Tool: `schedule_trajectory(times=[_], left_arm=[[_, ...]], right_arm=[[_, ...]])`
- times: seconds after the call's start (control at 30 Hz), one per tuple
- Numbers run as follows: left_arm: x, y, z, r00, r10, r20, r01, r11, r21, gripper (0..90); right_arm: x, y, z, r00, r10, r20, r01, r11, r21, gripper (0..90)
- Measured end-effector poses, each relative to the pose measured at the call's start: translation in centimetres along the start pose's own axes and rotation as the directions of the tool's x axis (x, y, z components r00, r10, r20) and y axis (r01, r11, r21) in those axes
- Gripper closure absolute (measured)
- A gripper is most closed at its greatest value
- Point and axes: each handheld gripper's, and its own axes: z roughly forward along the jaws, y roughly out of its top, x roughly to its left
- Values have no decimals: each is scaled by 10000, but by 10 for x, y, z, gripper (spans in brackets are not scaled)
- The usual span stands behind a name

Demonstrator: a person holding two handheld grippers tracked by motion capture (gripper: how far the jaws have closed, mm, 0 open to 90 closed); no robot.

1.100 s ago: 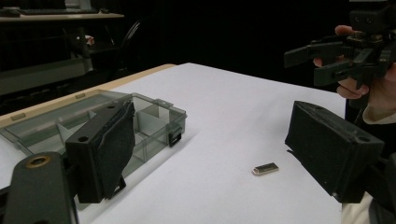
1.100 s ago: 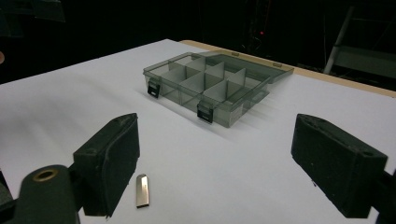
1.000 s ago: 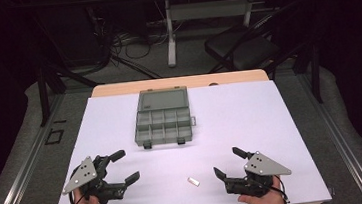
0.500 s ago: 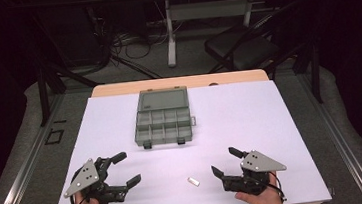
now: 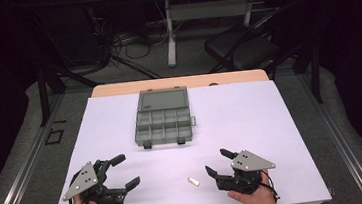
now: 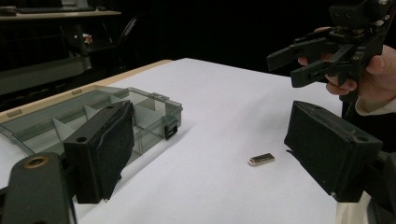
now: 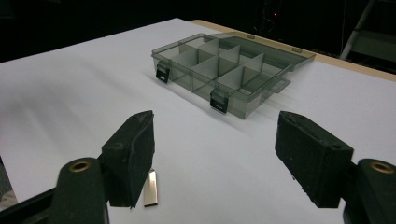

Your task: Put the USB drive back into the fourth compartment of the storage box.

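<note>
A small silver metal piece [image 5: 193,181] lies flat on the white table [image 5: 271,123] between the two hands. My right gripper [image 5: 216,162] hovers just right of it, open. Its jaws have just been closing with nothing between them. In the right gripper view [image 7: 215,154] the metal piece [image 7: 150,189] lies on the table by the left-hand jaw. My left gripper [image 5: 127,171] stands open and empty at the front left. The left gripper view [image 6: 210,140] shows the metal piece [image 6: 261,159] ahead and the right gripper [image 6: 303,63] beyond it.
A clear grey compartment box [image 5: 163,120] with its lid laid open sits at the table's middle, its latches facing the person. Its compartments [image 7: 224,65] look empty. A dark chair [image 5: 244,50] and cables lie on the floor beyond the table's far edge.
The right gripper's jaws have drawn a little closer together and the hand has edged slightly towards the metal piece. The left gripper has stayed where it was.
</note>
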Motion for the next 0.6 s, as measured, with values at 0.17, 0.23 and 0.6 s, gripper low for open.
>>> schedule_trajectory(times=[0.17, 0.23, 0.6], left_arm=[[0, 0, 0, 10000, 29, -7, -29, 10000, 50, 156], [1, 0, 0, 10000, 23, -22, -23, 10000, 58, 156], [1, -1, 1, 10000, 5, -6, -5, 10000, 77, 156]], right_arm=[[4, 4, 7, 9995, -147, -262, 147, 9999, 8, 313], [6, 5, 10, 9992, -189, -348, 190, 9998, 36, 321], [12, 13, 30, 9945, -296, -1006, 325, 9991, 271, 335]])
